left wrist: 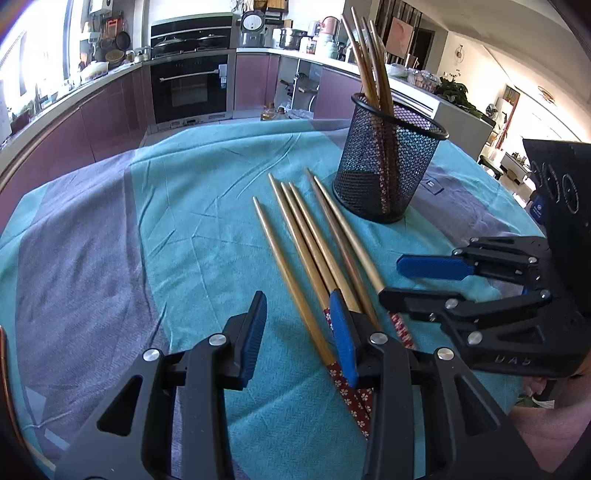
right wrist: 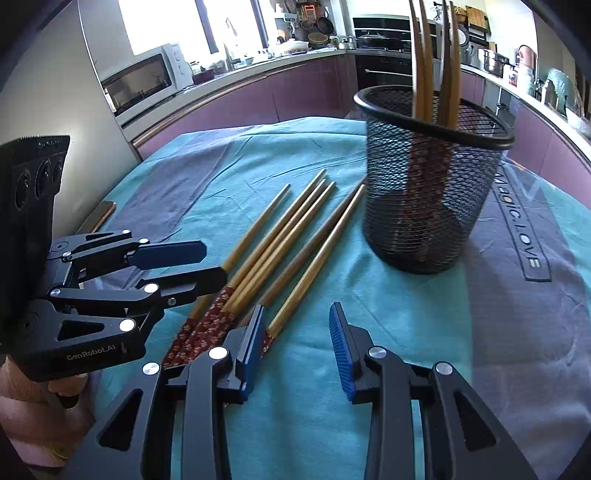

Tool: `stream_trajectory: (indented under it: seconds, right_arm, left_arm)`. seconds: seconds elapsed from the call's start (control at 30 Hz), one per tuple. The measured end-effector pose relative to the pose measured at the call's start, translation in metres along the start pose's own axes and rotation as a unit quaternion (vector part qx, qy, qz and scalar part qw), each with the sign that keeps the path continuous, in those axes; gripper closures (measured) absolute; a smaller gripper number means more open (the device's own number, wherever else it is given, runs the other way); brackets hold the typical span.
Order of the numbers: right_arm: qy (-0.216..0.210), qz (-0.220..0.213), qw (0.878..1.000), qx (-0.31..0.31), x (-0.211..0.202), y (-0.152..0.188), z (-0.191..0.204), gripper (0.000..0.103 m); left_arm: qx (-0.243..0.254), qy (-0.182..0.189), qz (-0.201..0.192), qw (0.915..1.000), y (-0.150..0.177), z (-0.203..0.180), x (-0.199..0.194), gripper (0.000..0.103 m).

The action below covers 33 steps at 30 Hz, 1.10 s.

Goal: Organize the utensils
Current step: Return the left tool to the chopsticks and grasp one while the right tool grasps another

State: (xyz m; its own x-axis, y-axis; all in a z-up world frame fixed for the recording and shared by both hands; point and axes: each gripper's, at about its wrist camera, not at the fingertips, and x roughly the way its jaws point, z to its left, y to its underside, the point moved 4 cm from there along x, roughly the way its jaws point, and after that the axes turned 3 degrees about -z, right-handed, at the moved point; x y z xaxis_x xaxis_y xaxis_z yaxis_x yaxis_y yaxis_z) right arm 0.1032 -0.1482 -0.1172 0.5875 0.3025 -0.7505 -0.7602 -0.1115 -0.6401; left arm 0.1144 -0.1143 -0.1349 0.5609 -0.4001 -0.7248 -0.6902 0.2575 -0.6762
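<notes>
A kitchen lit by bright daylight from a far window [right wrist: 162, 26]. A curved run of mauve glossy cabinets [left wrist: 110, 107] carries a cluttered pale countertop [left wrist: 92, 79]. A black built-in oven [left wrist: 190, 88] sits far centre. A white microwave [right wrist: 144, 79] stands at left. The table wears a teal-and-grey cloth [left wrist: 92, 229].

1. A cloth [left wrist: 177, 221] covers the table.
2. Six loose chopsticks [left wrist: 314, 251] lie side by side on the cloth, near its middle.
3. A mesh cup [left wrist: 388, 162] stands upright on the cloth just beyond and to the right of them.
4. More chopsticks [left wrist: 369, 62] stand inside the cup.
5. Kitchen cabinets [left wrist: 110, 103] run behind the table.
</notes>
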Motion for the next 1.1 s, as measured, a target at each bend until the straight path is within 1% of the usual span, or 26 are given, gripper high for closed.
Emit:
stream_trajectory:
  seconds: [0.17,0.23,0.4,0.53,0.77,0.8,0.83,0.87,0.93,0.97,1.03,1.1]
  right_arm:
    - [0.01,0.004,1.0,0.001,-0.003,0.001,-0.009,0.07]
    - [0.012,0.004,1.0,0.002,-0.005,0.002,-0.011,0.07]
    - [0.017,0.001,1.0,0.007,0.001,-0.003,-0.014,0.07]
    - [0.025,-0.005,1.0,0.01,0.007,-0.009,-0.016,0.07]
    - [0.037,-0.014,0.999,0.014,0.018,-0.02,-0.016,0.071]
    - [0.039,-0.016,0.999,0.017,0.019,-0.022,-0.016,0.074]
    - [0.04,-0.017,0.999,0.022,0.019,-0.022,-0.017,0.079]
    - [0.038,-0.018,0.999,0.028,0.019,-0.022,-0.018,0.081]
    - [0.032,-0.021,0.998,0.039,0.019,-0.022,-0.022,0.085]
    - [0.031,-0.022,0.998,0.044,0.018,-0.021,-0.023,0.087]
    - [0.026,-0.024,0.998,0.052,0.016,-0.019,-0.024,0.095]
    - [0.019,-0.026,0.998,0.062,0.015,-0.018,-0.027,0.095]
  left_arm:
    - [-0.001,-0.001,0.007,1.0,0.001,0.001,0.004,0.07]
    - [-0.003,-0.003,0.012,0.9999,0.0,0.003,0.006,0.074]
    - [-0.001,-0.01,0.014,0.9999,-0.006,0.006,0.01,0.074]
    - [-0.014,-0.009,0.021,0.9996,-0.012,0.012,0.016,0.075]
    - [-0.008,-0.015,0.027,0.9995,-0.022,0.011,0.025,0.075]
    - [-0.007,-0.018,0.028,0.9994,-0.023,0.011,0.027,0.075]
    - [-0.005,-0.021,0.029,0.9993,-0.024,0.01,0.028,0.075]
    - [-0.003,-0.023,0.028,0.9993,-0.024,0.009,0.03,0.076]
    - [-0.002,-0.028,0.026,0.9993,-0.026,0.009,0.031,0.082]
    - [-0.003,-0.029,0.026,0.9992,-0.025,0.009,0.032,0.084]
    - [-0.01,-0.029,0.025,0.9992,-0.025,0.011,0.032,0.089]
    - [-0.016,-0.029,0.023,0.9992,-0.024,0.012,0.031,0.091]
